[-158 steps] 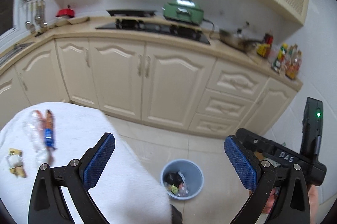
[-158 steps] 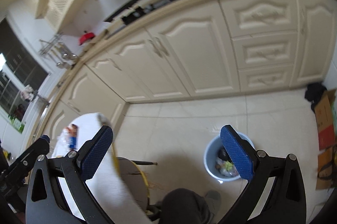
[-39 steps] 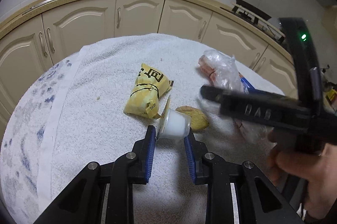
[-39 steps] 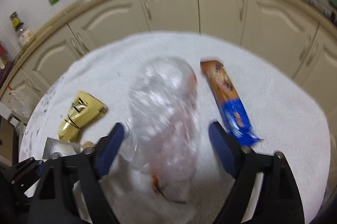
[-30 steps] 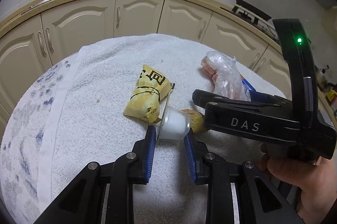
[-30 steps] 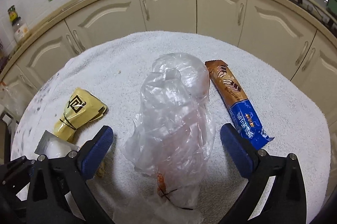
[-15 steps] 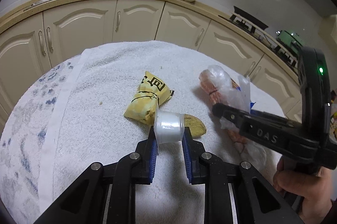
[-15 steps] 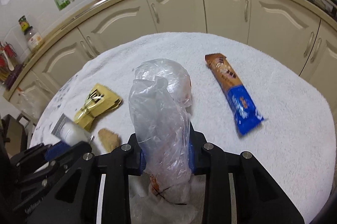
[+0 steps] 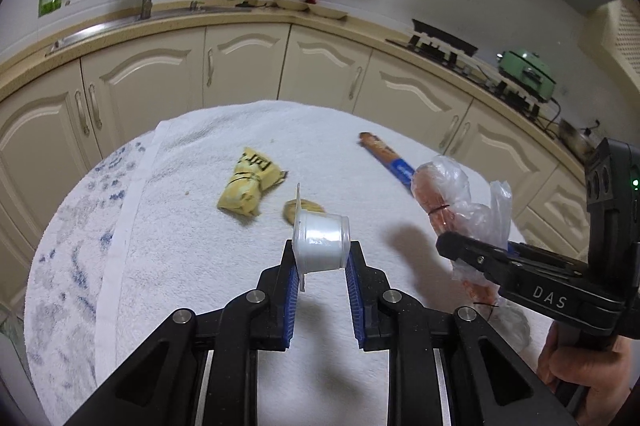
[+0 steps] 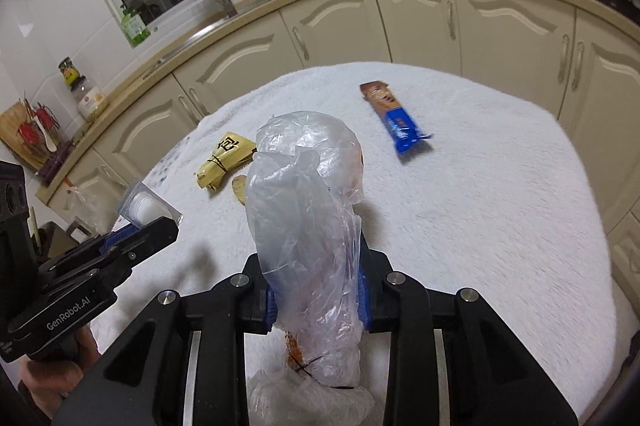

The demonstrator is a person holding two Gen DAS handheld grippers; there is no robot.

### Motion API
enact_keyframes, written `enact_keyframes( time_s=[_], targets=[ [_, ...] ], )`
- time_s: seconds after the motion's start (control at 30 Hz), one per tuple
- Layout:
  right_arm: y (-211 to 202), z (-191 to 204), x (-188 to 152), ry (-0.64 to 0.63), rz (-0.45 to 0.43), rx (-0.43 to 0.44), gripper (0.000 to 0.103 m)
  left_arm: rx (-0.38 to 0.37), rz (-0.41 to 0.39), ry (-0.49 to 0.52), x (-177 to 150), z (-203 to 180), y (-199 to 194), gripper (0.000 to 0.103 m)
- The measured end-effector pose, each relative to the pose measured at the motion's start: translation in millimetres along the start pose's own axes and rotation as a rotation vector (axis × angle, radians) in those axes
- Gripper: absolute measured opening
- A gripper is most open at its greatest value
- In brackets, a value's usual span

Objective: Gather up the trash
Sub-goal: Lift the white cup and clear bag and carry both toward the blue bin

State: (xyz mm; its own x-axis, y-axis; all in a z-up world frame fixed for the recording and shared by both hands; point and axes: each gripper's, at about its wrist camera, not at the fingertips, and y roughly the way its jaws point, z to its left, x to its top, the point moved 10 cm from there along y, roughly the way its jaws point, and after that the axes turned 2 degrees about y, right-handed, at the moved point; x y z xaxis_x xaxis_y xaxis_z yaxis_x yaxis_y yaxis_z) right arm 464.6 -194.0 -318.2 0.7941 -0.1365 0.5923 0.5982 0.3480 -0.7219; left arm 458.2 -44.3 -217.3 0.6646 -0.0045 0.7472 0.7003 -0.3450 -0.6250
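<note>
Both claws have closed within the last second and lifted their catch off the table. The left claw (image 9: 322,266) is clamped tight on the cup (image 9: 322,244), foil lid hanging from its rim, now clear of the towel (image 9: 160,266). The right claw (image 10: 316,290), wide open a second ago, pinches the bag (image 10: 308,226) and holds it up. The yellow wrapper (image 9: 250,188), the cracker (image 9: 306,206) and the blue bar (image 10: 396,118) remain toward the table's far edge. Two pieces look ready for the bin; three still wait.
</note>
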Motion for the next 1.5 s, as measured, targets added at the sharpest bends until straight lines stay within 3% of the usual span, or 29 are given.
enact_keyframes(
  time_s=[0.4, 0.6, 0.87, 1.2, 1.5],
  targets=[
    [-103, -43, -2, 0.062, -0.150, -0.057, 0.030, -0.124, -0.044, 0.125, -2, -89, -51, 0.019],
    [-150, -70, -1, 0.101, -0.220, -0.088, 0.030, -0.197, -0.056, 0.195, 1, -145, -61, 0.019],
    [-215, -135, -15, 0.207, -0.302, -0.175, 0.030, -0.290, -0.043, 0.304, -1, -225, -58, 0.019],
    [-277, -240, -50, 0.384, -0.354, -0.319, 0.030, -0.415, 0.066, 0.422, -7, -326, 7, 0.019],
    [-279, -324, -84, 0.515, -0.306, -0.389, 0.030, -0.417, 0.209, 0.489, -6, -397, 97, 0.019]
  ],
)
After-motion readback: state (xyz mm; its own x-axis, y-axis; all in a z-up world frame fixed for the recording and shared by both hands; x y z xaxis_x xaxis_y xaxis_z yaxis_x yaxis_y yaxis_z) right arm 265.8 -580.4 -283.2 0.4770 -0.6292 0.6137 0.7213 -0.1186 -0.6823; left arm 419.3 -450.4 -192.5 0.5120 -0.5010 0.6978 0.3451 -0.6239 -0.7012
